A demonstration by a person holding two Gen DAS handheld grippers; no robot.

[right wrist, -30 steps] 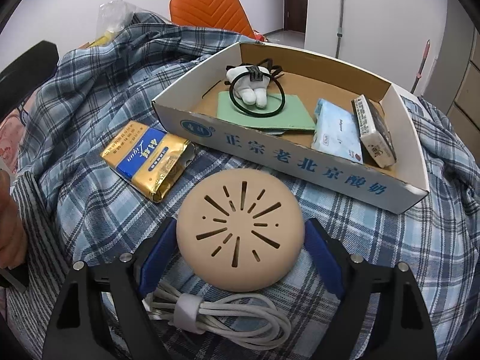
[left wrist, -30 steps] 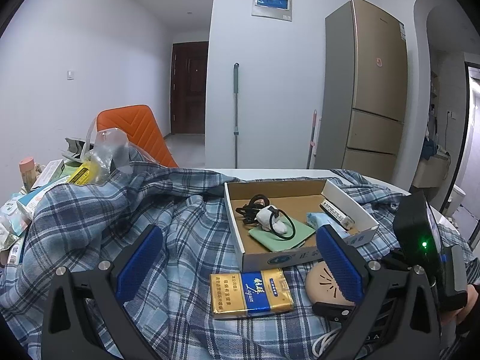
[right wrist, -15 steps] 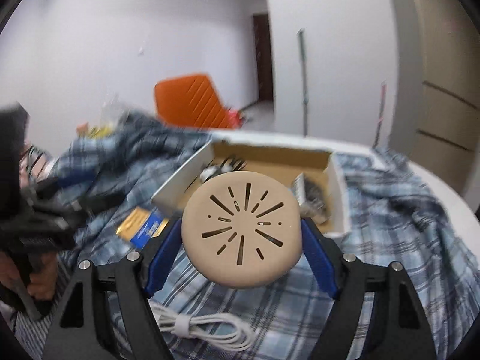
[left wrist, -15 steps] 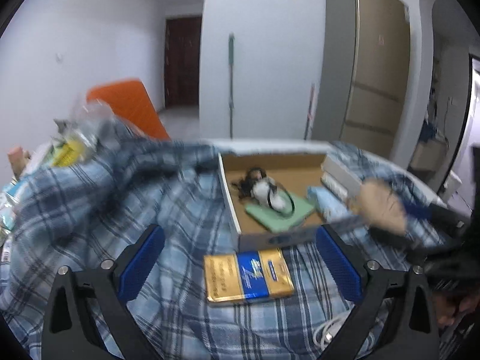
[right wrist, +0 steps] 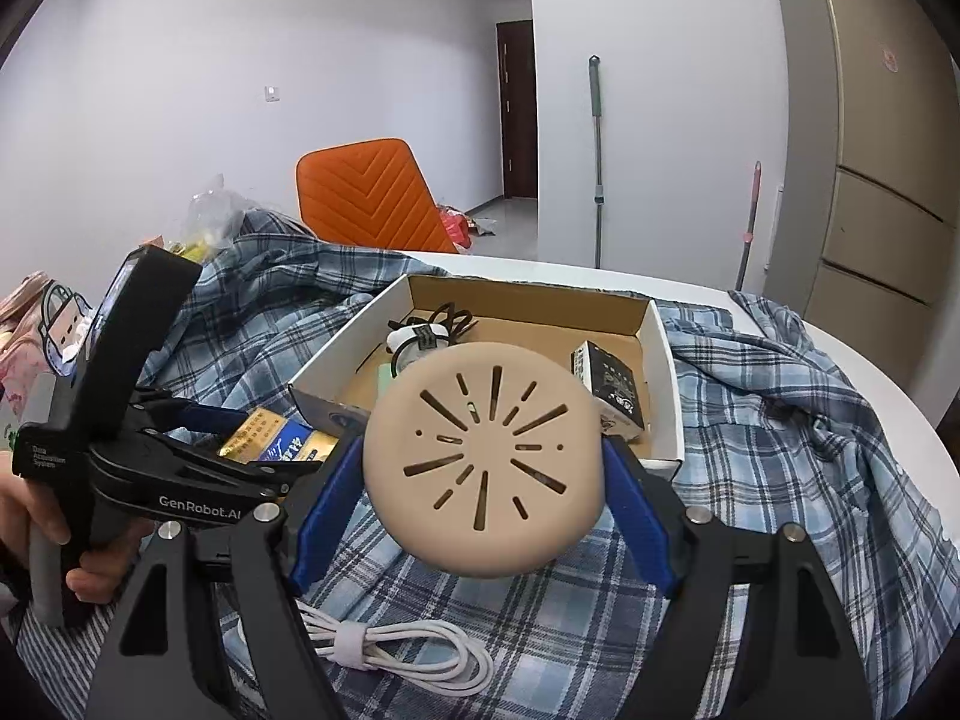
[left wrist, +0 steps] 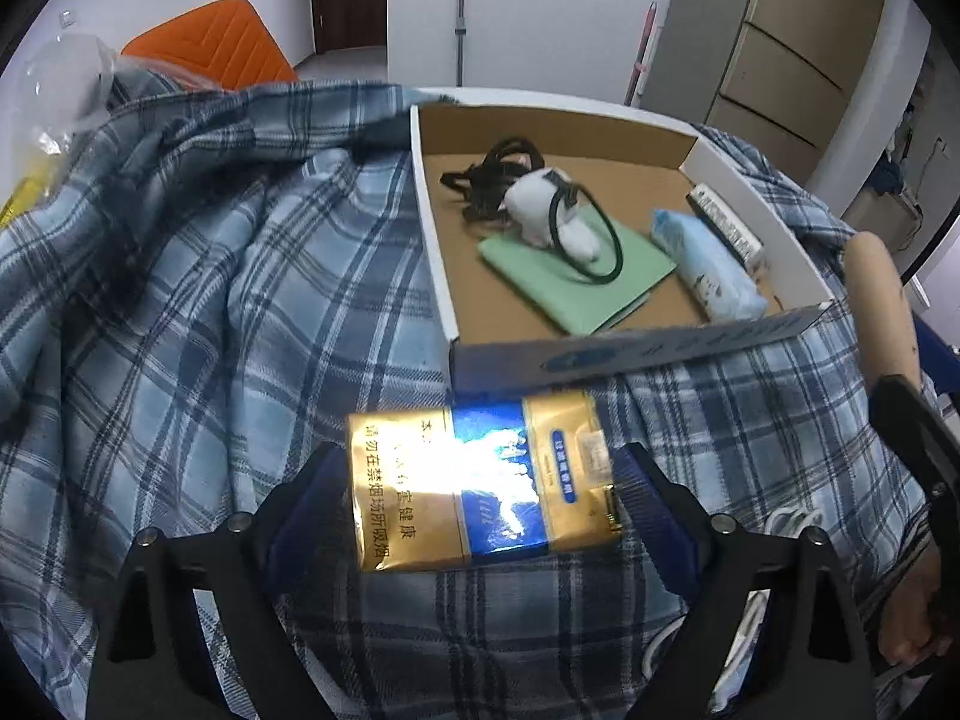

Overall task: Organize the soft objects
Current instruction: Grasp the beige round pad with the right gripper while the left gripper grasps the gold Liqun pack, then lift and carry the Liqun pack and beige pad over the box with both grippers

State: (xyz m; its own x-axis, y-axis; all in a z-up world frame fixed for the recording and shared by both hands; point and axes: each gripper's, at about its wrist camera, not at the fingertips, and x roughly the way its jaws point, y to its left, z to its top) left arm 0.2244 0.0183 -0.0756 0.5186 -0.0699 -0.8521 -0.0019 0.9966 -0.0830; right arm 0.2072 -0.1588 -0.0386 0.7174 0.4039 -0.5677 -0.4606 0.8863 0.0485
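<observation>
My right gripper [right wrist: 483,501] is shut on a round beige slotted pad [right wrist: 483,462] and holds it up in front of the open cardboard box [right wrist: 663,360]. My left gripper [left wrist: 477,501] has its blue fingers at both sides of a gold-and-blue pack [left wrist: 480,486] lying on the blue plaid shirt [left wrist: 180,300]; whether they grip it is unclear. The pack also shows in the right wrist view [right wrist: 273,438]. The box [left wrist: 432,228] holds a green pouch [left wrist: 576,270], a white plush with black cord [left wrist: 549,216], a blue tissue pack [left wrist: 708,270] and a small carton [left wrist: 726,225].
A coiled white cable [right wrist: 396,651] lies on the shirt below the right gripper. An orange chair [right wrist: 372,198] stands behind the table. Plastic bags and packets [left wrist: 48,120] pile at the left. The white table edge [right wrist: 870,360] curves at the right.
My right gripper lifted the beige pad off the shirt and raised it. My left gripper dropped forward and down, and its fingers closed in around the gold-and-blue pack.
</observation>
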